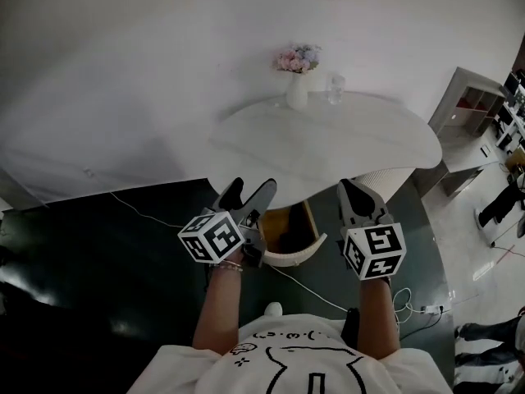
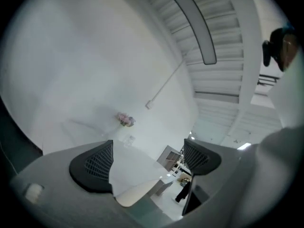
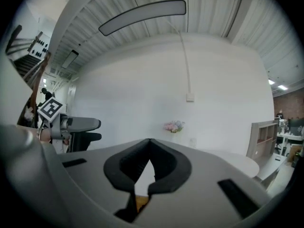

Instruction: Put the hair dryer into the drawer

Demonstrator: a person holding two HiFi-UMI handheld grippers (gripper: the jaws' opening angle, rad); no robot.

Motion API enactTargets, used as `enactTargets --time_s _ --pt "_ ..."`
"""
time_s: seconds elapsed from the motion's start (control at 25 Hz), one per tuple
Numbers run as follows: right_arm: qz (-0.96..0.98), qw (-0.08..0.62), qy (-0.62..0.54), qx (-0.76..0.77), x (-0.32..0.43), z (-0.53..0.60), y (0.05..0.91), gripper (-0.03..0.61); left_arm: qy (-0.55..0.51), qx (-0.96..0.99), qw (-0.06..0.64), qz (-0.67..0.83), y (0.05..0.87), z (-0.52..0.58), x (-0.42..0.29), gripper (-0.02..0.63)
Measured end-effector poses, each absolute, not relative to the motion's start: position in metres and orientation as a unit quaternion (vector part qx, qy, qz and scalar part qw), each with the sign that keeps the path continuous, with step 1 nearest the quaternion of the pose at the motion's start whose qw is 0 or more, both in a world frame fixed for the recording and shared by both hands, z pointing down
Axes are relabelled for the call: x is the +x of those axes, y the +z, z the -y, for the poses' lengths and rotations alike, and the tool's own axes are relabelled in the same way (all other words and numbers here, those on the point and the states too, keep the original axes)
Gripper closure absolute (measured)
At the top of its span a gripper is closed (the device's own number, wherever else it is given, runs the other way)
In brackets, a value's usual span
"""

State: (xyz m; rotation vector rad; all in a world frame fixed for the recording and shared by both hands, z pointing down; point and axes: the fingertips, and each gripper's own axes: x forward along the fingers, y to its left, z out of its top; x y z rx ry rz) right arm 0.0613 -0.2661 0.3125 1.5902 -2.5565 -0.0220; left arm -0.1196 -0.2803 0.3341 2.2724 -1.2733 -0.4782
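A plain white wall (image 1: pixel 164 56) fills the back of the room, with a dark floor (image 1: pixel 98 245) running up to it. Against the wall stands a rounded white table (image 1: pixel 328 142). Under its near edge the drawer (image 1: pixel 297 258) is pulled out, its white front curving toward the person and a yellowish inside showing; it sits between the two grippers. Where the hair dryer is, I cannot tell. The left gripper (image 1: pixel 250 194) is held just left of the drawer, its jaws spread wide with nothing between them, the table edge showing through the gap in the left gripper view (image 2: pixel 147 161). The right gripper (image 1: pixel 354 194) is held just right of the drawer, its jaws meeting at the tips and empty (image 3: pixel 149 163). At the table's far side stand a white vase (image 1: pixel 297 93) of pale flowers (image 1: pixel 299 58) and, just beside it, a clear glass (image 1: pixel 335 89)
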Motion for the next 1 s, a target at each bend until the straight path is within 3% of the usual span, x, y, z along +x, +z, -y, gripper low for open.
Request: enactTargets --time_s 0.28,0.52,0.56,0.6,1.0 --pt "0.835 0.031 -0.037 0.548 0.079 0.265 0.278 0.580 -0.107 0.849 0.061 0.513 0.279 0.276 -0.124 0.135" --pt "0.829 0.012 -0.070 0.554 0.090 0.266 0.251 0.580 -0.084 0.834 -0.053 0.543 0.240 0.268 -0.124 0.153" --pt "0.829 0.011 -0.076 0.555 0.090 0.265 0.247 0.580 -0.090 0.814 -0.072 0.569 0.234 0.264 -0.132 0.432" --pt "0.828 0.010 -0.082 0.555 0.090 0.263 0.243 0.580 -0.092 0.799 -0.088 0.587 0.229 0.261 -0.138 0.597" --pt "0.830 -0.006 -0.109 0.547 0.089 0.257 0.226 0.580 -0.073 0.798 -0.138 0.582 0.212 0.255 -0.131 0.598"
